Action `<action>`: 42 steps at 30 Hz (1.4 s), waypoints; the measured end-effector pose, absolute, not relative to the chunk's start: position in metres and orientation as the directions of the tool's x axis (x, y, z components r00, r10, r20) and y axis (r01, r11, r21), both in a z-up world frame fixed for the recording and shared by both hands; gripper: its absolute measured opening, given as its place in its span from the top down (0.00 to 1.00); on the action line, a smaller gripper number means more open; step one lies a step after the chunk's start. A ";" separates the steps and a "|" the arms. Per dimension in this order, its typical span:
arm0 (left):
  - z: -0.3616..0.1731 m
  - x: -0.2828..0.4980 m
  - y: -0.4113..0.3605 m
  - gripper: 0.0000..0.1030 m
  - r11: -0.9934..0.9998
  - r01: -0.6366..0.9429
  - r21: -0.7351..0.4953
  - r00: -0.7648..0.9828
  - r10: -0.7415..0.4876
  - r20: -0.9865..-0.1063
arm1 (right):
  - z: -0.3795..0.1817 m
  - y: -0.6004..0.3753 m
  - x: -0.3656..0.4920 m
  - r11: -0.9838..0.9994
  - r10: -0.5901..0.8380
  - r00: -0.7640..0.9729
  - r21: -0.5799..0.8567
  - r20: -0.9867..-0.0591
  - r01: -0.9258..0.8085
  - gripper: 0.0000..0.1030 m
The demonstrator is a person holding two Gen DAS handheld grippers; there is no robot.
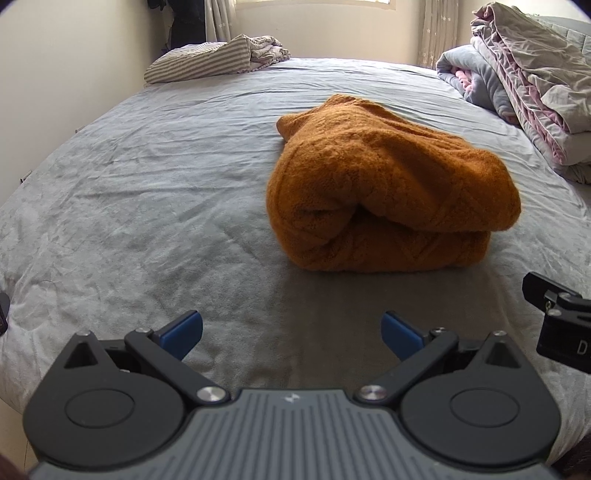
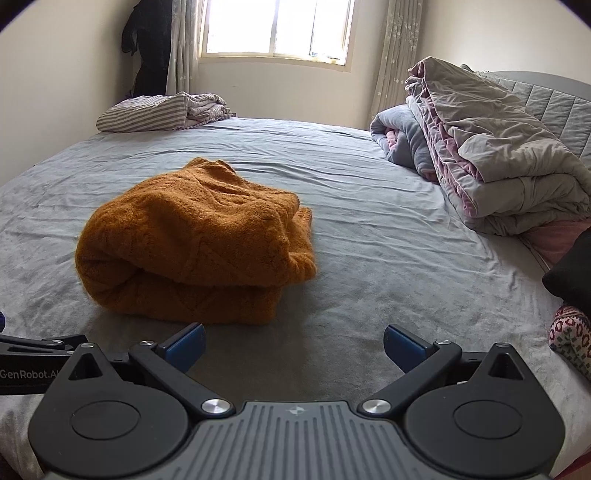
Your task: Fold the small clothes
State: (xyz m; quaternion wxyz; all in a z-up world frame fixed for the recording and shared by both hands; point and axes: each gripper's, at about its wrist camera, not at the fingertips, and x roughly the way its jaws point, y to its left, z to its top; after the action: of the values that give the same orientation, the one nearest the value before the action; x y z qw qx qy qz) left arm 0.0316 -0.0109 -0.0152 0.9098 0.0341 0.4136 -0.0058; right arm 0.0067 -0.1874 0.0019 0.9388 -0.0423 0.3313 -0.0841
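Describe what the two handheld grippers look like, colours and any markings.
Both the left gripper and the right gripper match: matte black linkage arms with silver pivot bolts, round black hubs, a ribbed grey centre plate bearing a small white logo, and blue fingertip pads. White GenRobot lettering marks the left gripper's side.

This is looking like a home bedroom: a wide bed [image 2: 369,192] is filling the middle of the frame, folded quilts [image 2: 491,155] are sitting at right, and a curtained window [image 2: 277,27] is glowing at top, with perhaps a dark coat [image 2: 147,40] hanging upper left.
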 end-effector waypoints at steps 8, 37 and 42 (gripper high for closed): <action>-0.016 0.032 -0.014 0.01 0.997 0.049 0.053 0.653 0.008 -0.757 | -0.002 -0.187 0.008 0.983 -0.183 0.757 -0.136 -0.627 0.125 0.00; -0.019 0.030 -0.014 0.01 0.996 0.057 0.068 0.647 0.015 -0.763 | -0.007 -0.180 0.011 0.984 -0.172 0.748 -0.142 -0.641 0.104 0.00; -0.019 0.030 -0.013 0.01 0.996 0.058 0.068 0.646 0.015 -0.763 | -0.007 -0.178 0.011 0.984 -0.170 0.748 -0.143 -0.641 0.101 0.00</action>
State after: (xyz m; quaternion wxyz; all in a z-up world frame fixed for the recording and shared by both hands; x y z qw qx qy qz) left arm 0.0304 -0.0132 -0.0192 0.9062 0.0433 0.4205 -0.0120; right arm 0.0110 -0.1783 -0.0070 0.9336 -0.0497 0.3473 -0.0727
